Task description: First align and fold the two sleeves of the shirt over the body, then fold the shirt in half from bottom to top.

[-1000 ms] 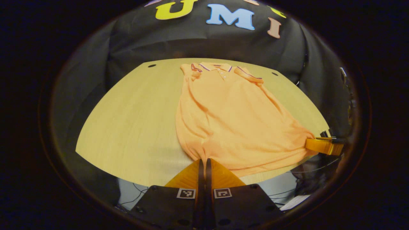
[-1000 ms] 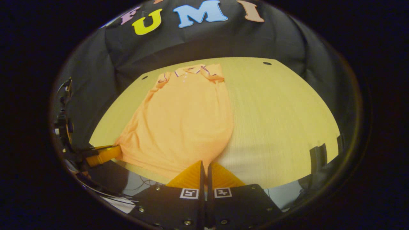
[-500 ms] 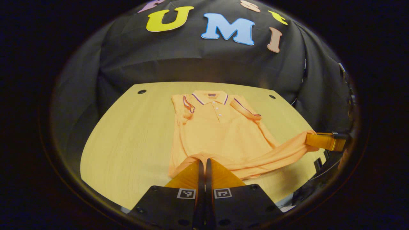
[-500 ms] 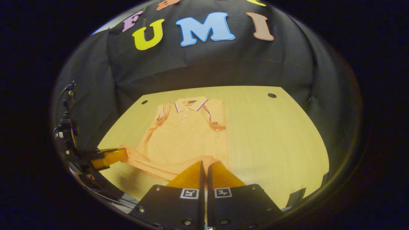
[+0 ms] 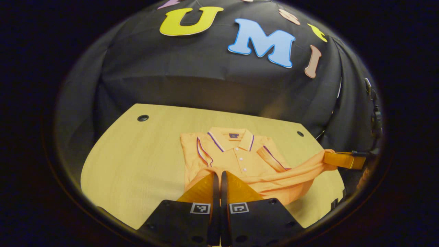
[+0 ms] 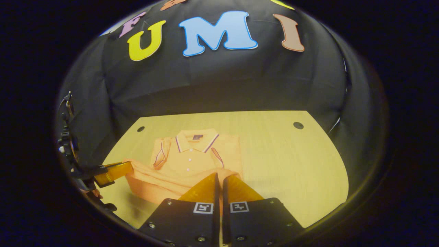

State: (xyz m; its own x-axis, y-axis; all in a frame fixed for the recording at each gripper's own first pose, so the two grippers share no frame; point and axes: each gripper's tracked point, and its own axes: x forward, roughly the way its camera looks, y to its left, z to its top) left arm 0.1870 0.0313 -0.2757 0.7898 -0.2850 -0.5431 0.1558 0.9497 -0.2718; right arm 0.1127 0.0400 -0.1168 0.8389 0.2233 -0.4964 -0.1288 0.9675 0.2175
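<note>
An orange polo shirt (image 5: pixel 236 154) lies collar-far on the wooden table (image 5: pixel 137 154), both sleeves folded over its body. In the left gripper view, my left gripper (image 5: pixel 217 173) is shut on one bottom corner of the shirt. The lifted hem (image 5: pixel 291 176) stretches across to my right gripper (image 5: pixel 331 159), which pinches the other corner. The right gripper view has the shirt (image 6: pixel 195 157) ahead, my right gripper (image 6: pixel 219 175) shut on its corner, and my left gripper (image 6: pixel 121 168) off to the left holding the hem (image 6: pixel 154 176). The raised lower half hangs over the chest, below the collar.
The table (image 6: pixel 281 154) has bare wood on both sides of the shirt. Small round holes (image 5: pixel 143 118) (image 6: pixel 298 125) sit near its far corners. The black cloth wall rises just behind the far edge. Cables and gear hang at the far left (image 6: pixel 67 137).
Both grippers have carried the shirt's bottom edge up off the table and forward toward the collar. The flat lower half is now lifted and doubled over the chest.
</note>
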